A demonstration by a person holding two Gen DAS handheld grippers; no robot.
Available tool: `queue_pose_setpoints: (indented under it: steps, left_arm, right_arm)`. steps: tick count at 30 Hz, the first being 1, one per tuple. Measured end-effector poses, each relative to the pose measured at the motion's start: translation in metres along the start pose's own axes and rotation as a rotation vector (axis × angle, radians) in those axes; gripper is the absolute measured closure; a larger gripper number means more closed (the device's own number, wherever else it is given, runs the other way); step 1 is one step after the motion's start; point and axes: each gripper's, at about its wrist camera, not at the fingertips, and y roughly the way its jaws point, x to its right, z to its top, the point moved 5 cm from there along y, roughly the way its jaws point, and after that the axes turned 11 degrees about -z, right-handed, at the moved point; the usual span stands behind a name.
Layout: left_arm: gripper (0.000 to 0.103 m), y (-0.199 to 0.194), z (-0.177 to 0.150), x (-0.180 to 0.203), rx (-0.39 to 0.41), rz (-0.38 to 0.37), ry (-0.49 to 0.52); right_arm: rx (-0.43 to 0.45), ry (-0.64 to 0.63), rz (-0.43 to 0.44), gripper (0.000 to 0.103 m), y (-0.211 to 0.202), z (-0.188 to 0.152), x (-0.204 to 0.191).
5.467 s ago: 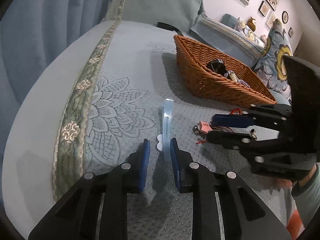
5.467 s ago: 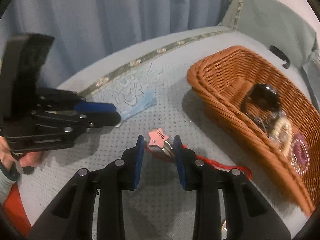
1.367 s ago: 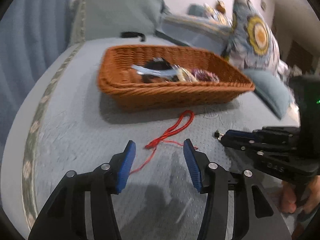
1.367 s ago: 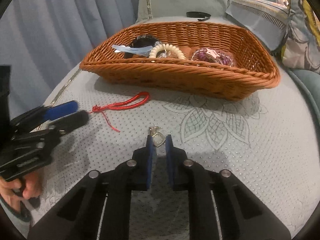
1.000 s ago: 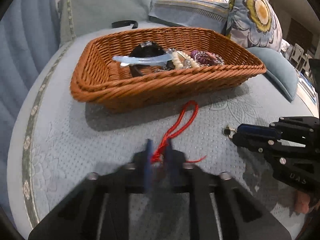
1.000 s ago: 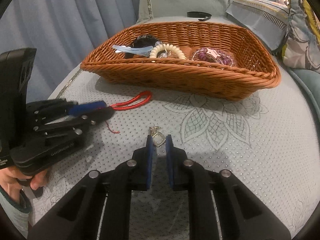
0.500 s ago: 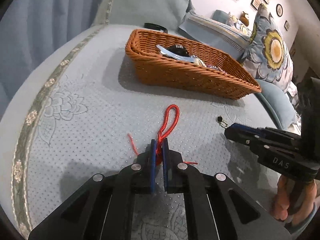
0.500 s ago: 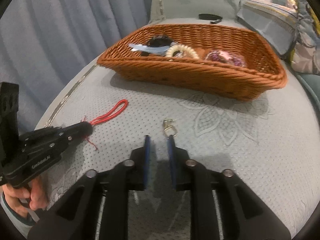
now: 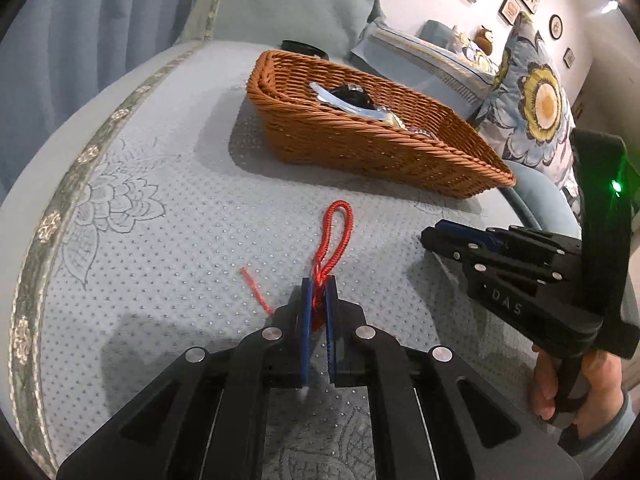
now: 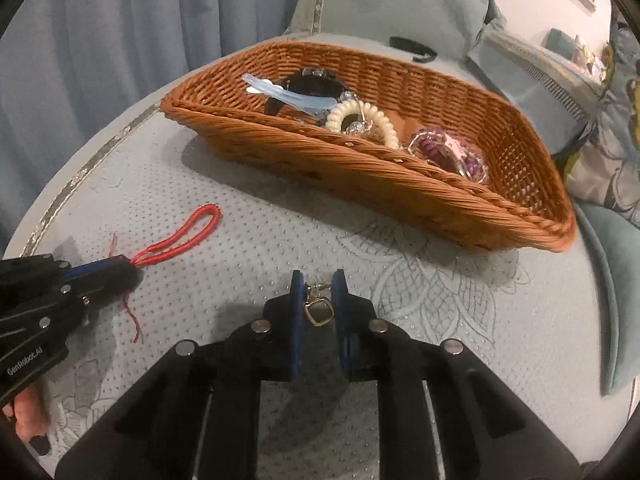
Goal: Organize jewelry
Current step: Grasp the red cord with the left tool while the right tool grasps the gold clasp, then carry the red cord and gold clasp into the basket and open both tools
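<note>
My left gripper [image 9: 318, 286] is shut on the knotted end of a red cord bracelet [image 9: 335, 236]; its loop points toward the wicker basket [image 9: 360, 148]. In the right wrist view the same gripper [image 10: 128, 270] holds the red cord [image 10: 180, 240] at the left. My right gripper [image 10: 318, 284] is open a little, and a small metal clasp [image 10: 318, 308] lies on the cloth between its fingers. The basket [image 10: 360, 176] holds a light blue hair clip [image 10: 288, 96], a cream coil band [image 10: 362, 118], a purple bead bracelet [image 10: 448, 152] and a black item.
The table has a grey-blue dotted cloth with flower patterns [image 10: 420, 280]. Blue curtains hang at the left. Cushions [image 9: 536, 96] and a blue seat stand behind the basket on the right. A black band [image 10: 412, 48] lies beyond the basket.
My left gripper closed on the red cord and now holds it. My right gripper opened slightly, and the clasp now lies between its fingers.
</note>
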Motion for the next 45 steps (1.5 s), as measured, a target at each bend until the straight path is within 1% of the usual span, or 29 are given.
queue_pose_setpoints:
  steps: [4, 7, 10, 11, 12, 13, 18, 20, 21, 24, 28, 30, 33, 35, 39, 42, 45]
  left_arm:
    - [0.100, 0.000, 0.000, 0.008, -0.002, -0.020, 0.033]
    - [0.100, -0.002, 0.000, 0.012, 0.004, -0.036, 0.046]
    - [0.100, -0.008, 0.002, 0.016, 0.017, -0.083, 0.037]
    - [0.100, -0.011, 0.003, 0.017, 0.015, -0.126, 0.014]
    - [0.100, -0.016, 0.006, 0.019, 0.024, -0.171, -0.003]
    - [0.100, -0.023, 0.008, 0.022, 0.040, -0.200, -0.003]
    - [0.100, -0.050, 0.022, 0.040, 0.114, -0.253, 0.029]
    - [0.100, -0.059, 0.027, 0.045, 0.138, -0.275, 0.032]
    - [0.100, -0.062, 0.029, 0.048, 0.146, -0.282, 0.034]
    - [0.100, -0.071, 0.045, 0.057, 0.177, -0.276, 0.055]
    - [0.100, -0.080, 0.077, 0.062, 0.231, -0.263, 0.089]
    - [0.100, -0.079, 0.099, 0.066, 0.263, -0.250, 0.110]
    - [0.100, -0.067, 0.127, 0.067, 0.290, -0.251, 0.115]
    - [0.100, -0.052, 0.145, 0.068, 0.297, -0.236, 0.128]
    - [0.100, -0.019, 0.169, 0.059, 0.304, -0.185, 0.141]
    - [0.100, 0.006, 0.179, 0.044, 0.292, -0.147, 0.136]
    - [0.099, 0.026, 0.178, 0.028, 0.272, -0.102, 0.133]
  right_arm:
    - [0.057, 0.087, 0.084, 0.091, -0.020, -0.008, 0.016]
    - [0.061, 0.129, 0.125, 0.091, -0.026, -0.011, 0.028]
    - [0.072, 0.191, 0.180, 0.091, -0.035, -0.007, 0.042]
    - [0.083, 0.214, 0.204, 0.091, -0.041, -0.004, 0.049]
    - [0.091, 0.223, 0.212, 0.091, -0.045, -0.003, 0.052]
    - [0.100, 0.233, 0.216, 0.091, -0.051, -0.002, 0.053]
    - [0.155, 0.276, 0.236, 0.091, -0.076, 0.007, 0.071]
    - [0.164, 0.296, 0.268, 0.091, -0.083, 0.010, 0.075]
    - [0.167, 0.302, 0.269, 0.091, -0.086, 0.012, 0.076]
    - [0.186, 0.301, 0.258, 0.091, -0.093, 0.021, 0.081]
    - [0.209, 0.302, 0.225, 0.091, -0.095, 0.045, 0.092]
    - [0.227, 0.283, 0.189, 0.091, -0.094, 0.060, 0.095]
    - [0.226, 0.271, 0.168, 0.091, -0.081, 0.084, 0.099]
    - [0.202, 0.285, 0.185, 0.091, -0.066, 0.095, 0.102]
    - [0.144, 0.314, 0.183, 0.091, -0.027, 0.115, 0.109]
    - [0.089, 0.335, 0.194, 0.091, 0.004, 0.121, 0.113]
    - [0.018, 0.362, 0.222, 0.091, 0.036, 0.120, 0.114]
